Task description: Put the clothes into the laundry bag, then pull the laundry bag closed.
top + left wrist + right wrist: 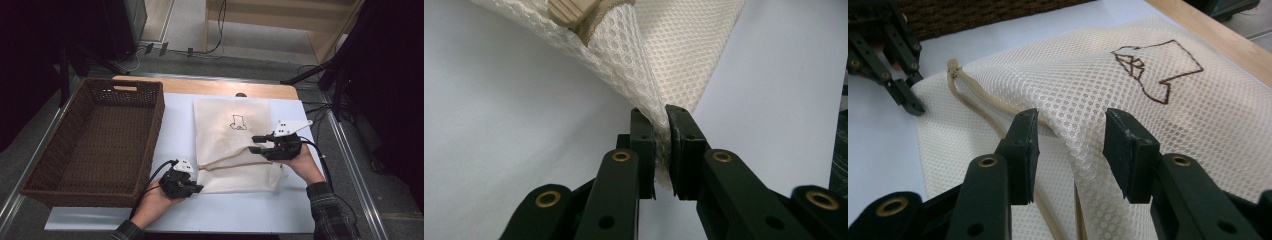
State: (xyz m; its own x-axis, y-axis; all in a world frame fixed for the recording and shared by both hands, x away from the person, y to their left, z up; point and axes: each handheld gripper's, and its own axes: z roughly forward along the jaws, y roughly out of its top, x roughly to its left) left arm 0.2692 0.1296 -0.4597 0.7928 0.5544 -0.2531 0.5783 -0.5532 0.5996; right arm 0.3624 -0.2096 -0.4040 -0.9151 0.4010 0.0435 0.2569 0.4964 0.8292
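Mesh bag (235, 145) lies flat on the white table (175, 135), to the right of the wicker basket (95, 145), printed side up.

Left gripper (192, 189): fingers (644, 145) pinched tight on the bag's near-left corner; in the left gripper view a fold of mesh is squeezed between the pads. Likely an anchor, holding the corner down so the bag does not slide while the other hand works. The drawstring stopper (569, 11) sits just beyond these fingers, up the seam.

Right gripper (255, 144): fingers (1020, 150) apart, not clamped. A raised ridge of mesh stands in the gap; the left pad is close to or brushing it, the right pad looks clear. Judged to be about to pinch the top layer, perhaps to lift it off the lower one. The beige drawstring (227, 161) runs from the left corner toward this gripper and passes under its fingers.

Hard to make out:
- whether the ridge is one layer or both;
- the bag's near-right corner, behind the right hand (306, 165);
- whether anything is inside the bag;
- what the dark line drawing (1158, 67) depicts.
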